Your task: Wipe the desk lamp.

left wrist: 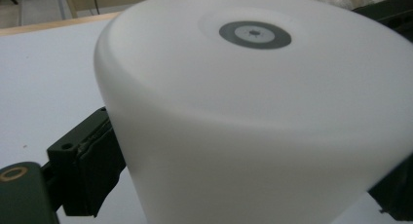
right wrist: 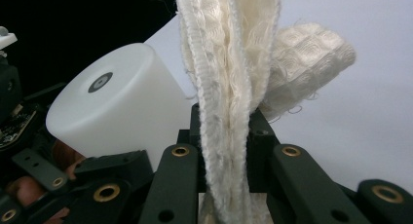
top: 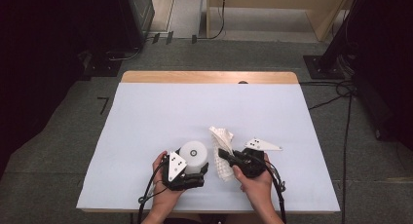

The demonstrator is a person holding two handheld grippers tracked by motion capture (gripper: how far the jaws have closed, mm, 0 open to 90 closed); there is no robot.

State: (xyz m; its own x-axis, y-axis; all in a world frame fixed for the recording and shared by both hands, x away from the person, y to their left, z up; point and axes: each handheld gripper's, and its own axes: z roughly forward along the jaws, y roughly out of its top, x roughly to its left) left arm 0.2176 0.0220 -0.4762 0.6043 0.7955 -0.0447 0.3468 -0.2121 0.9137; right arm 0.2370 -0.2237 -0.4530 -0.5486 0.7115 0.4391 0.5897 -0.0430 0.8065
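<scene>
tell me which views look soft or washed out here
Left gripper view: the white cylinder sits so close it blurs, its surface nearly featureless. Right gripper view: the cloth weave is sharp, background black at upper left. High view: evenly lit table, dark room edges.

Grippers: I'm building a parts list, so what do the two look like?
Both grippers, left and right, are black, each topped by a grey three-cornered plate with dark dots and trailing a black cable. The right one's linkage bars carry brass-ringed holes. No sleeves show.

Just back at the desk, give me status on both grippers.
Left gripper shut on white cup. Right gripper shut on waffle cloth, beside cup. Nothing between them.
</scene>
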